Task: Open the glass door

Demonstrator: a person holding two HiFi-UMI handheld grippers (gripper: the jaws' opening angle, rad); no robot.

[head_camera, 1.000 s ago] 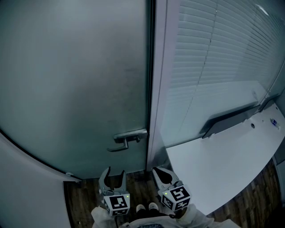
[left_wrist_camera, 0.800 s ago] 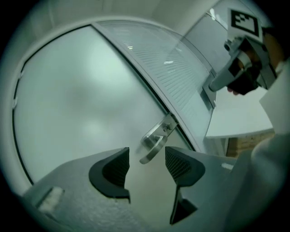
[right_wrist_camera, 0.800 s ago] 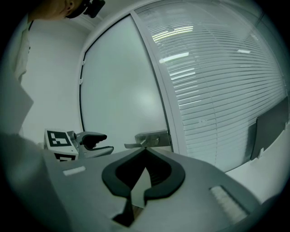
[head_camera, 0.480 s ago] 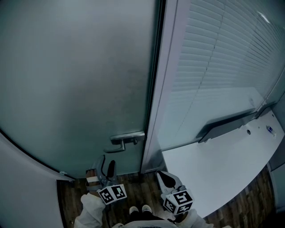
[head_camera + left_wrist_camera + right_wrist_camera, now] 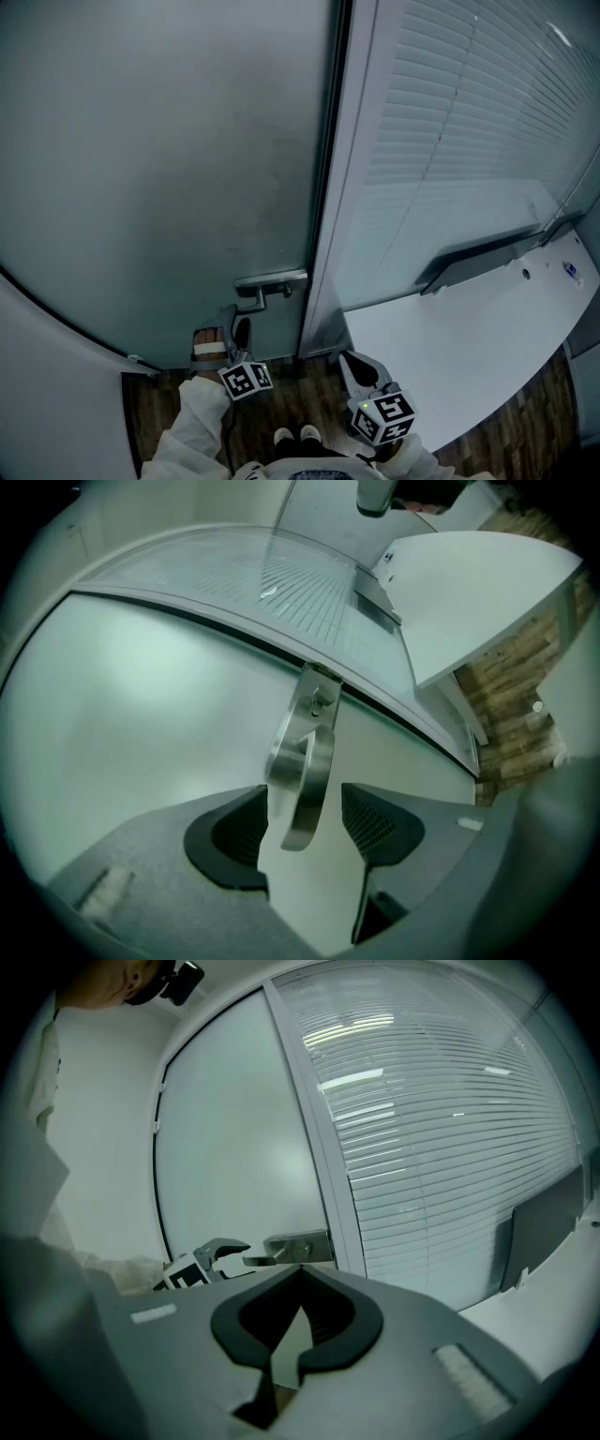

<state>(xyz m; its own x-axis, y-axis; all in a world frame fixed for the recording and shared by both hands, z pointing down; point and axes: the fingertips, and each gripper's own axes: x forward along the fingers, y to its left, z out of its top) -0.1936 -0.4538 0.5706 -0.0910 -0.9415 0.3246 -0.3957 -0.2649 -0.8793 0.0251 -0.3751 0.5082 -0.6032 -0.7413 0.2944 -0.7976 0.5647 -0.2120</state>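
Note:
The frosted glass door point(image 5: 169, 169) stands closed, with a metal lever handle point(image 5: 270, 281) near its right edge. My left gripper point(image 5: 236, 330) is turned on its side just below that handle. In the left gripper view the handle's lever point(image 5: 305, 780) reaches down between the jaws of the left gripper point(image 5: 305, 832), which are open and apart from it on both sides. My right gripper point(image 5: 356, 364) hangs low to the right of the door, shut with nothing in it. In the right gripper view the right gripper point(image 5: 300, 1274) points at the handle point(image 5: 295, 1246) and the left gripper point(image 5: 220, 1252).
A pale door frame point(image 5: 342, 187) runs up the door's right edge. Right of it is a glass wall with slatted blinds point(image 5: 469, 122). A white desk top point(image 5: 450, 347) juts out at lower right. Dark wood floor point(image 5: 300, 394) and the person's shoes lie below.
My left gripper has rolled onto its side and risen up to the lever handle, so the lever now sits between its jaws. The right gripper has barely moved.

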